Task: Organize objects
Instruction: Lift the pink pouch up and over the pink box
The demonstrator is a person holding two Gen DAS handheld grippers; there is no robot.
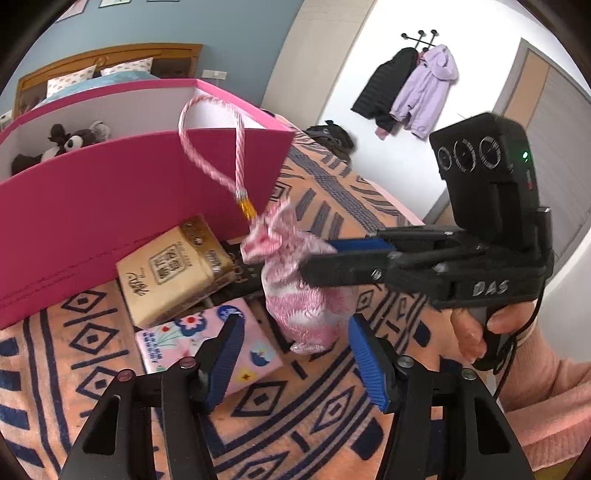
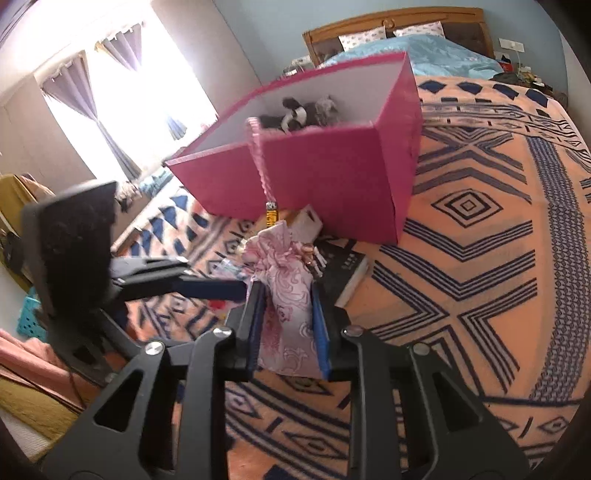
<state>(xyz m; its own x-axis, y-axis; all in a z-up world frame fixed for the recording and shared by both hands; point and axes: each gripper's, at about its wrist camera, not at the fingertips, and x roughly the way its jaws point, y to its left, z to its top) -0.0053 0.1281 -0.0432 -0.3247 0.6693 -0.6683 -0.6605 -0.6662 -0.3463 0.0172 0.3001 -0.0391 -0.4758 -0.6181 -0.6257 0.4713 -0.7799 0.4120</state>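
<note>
A small pink-and-white drawstring pouch (image 2: 286,306) is clamped between the blue pads of the right gripper (image 2: 287,314), which presses on both of its sides and holds it above the patterned orange blanket (image 2: 461,258). In the left wrist view the same pouch (image 1: 299,295) hangs in front of the left gripper (image 1: 295,354), whose jaws stand apart on either side of its lower end; the pads do not press on the fabric here. The right gripper (image 1: 325,258) comes in from the right of that view, with a hand (image 1: 476,332) in a pink sleeve around its grip. A pink twisted cord (image 1: 210,147) loops up from the gathered neck of the pouch, joined by a small amber bead (image 1: 246,208). Just behind the pouch stands an open pink box (image 1: 129,206) with white inner walls, and a dark plush toy (image 1: 74,140) lies inside it. On the blanket at the foot of the box lie a tan tissue pack (image 1: 173,273), a pink flowered tissue pack (image 1: 207,339) and a dark book (image 2: 343,269), close together and partly overlapping. Beyond the box is a wooden headboard (image 2: 399,18) with pillows and a blue cover. On the white wall hang a black coat and a lilac jacket (image 1: 428,92).
</note>
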